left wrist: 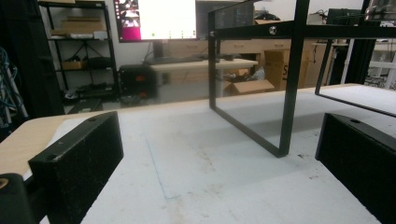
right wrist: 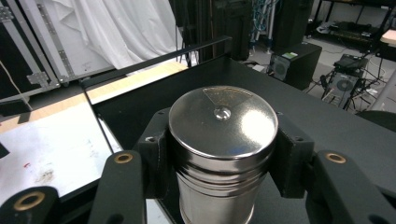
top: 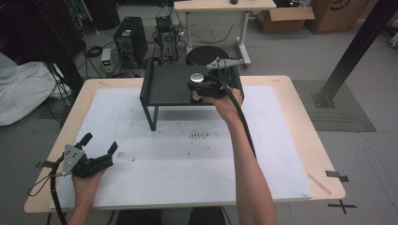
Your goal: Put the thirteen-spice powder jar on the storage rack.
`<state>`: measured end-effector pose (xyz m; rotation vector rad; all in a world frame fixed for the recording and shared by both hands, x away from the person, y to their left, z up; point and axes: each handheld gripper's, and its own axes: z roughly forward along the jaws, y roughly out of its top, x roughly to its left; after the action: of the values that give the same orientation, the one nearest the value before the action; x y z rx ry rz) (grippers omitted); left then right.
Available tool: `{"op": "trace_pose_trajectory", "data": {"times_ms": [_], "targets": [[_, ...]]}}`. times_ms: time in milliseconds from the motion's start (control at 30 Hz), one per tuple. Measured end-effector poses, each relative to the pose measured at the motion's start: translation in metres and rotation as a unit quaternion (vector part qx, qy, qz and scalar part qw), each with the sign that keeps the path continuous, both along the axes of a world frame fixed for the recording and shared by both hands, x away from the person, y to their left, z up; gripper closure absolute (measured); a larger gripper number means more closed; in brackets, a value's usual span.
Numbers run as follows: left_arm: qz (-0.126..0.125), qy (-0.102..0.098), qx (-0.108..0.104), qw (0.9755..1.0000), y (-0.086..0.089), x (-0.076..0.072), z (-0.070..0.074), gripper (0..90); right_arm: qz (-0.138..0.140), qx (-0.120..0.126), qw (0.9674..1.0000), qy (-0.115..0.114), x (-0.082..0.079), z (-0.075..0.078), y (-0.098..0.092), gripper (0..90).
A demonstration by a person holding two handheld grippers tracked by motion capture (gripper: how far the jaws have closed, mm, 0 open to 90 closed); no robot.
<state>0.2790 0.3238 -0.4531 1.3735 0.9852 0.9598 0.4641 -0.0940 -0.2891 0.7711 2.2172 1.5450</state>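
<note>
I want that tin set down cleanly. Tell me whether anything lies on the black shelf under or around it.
Nothing visible does. The right tongs clamp the metal tin over the black shelf, whose top looks bare around it. The patch directly beneath the tin is hidden.

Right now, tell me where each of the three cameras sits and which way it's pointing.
High view: above the person's side, looking forward and down on the table; both forearms, left gripper and right gripper show.
Left gripper view: low over the table, looking level at the black shelf; its own jaws stand wide apart.
Right gripper view: above the shelf top, looking down on the metal canister clamped between its jaws.
Shared: the shelf shows in all three.
</note>
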Motion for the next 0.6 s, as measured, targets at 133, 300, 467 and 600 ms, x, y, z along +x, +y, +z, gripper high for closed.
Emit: {"op": "trace_pose_trajectory", "data": {"times_ms": [133, 300, 467, 600], "targets": [[0.000, 0.000, 0.001, 1.0000, 0.0001, 0.0002, 0.0001, 1.3, -0.004, -0.004, 1.0000, 0.005, 0.0036, -0.0030, 0.0006, 49.2], [0.000, 0.000, 0.001, 1.0000, 0.0000, 0.0002, 0.0001, 1.4, -0.008, -0.008, 0.9999, 0.006, 0.0064, -0.0050, 0.0008, 49.2], [0.000, 0.000, 0.002, 1.0000, 0.0000, 0.0003, 0.0002, 1.4, -0.009, -0.005, 0.9999, 0.010, 0.0082, -0.0060, 0.0000, 49.2], [0.000, 0.000, 0.001, 1.0000, 0.0000, 0.0002, 0.0001, 1.4, -0.006, -0.004, 0.9999, 0.011, 0.0093, -0.0064, -0.0004, 49.0]]}}
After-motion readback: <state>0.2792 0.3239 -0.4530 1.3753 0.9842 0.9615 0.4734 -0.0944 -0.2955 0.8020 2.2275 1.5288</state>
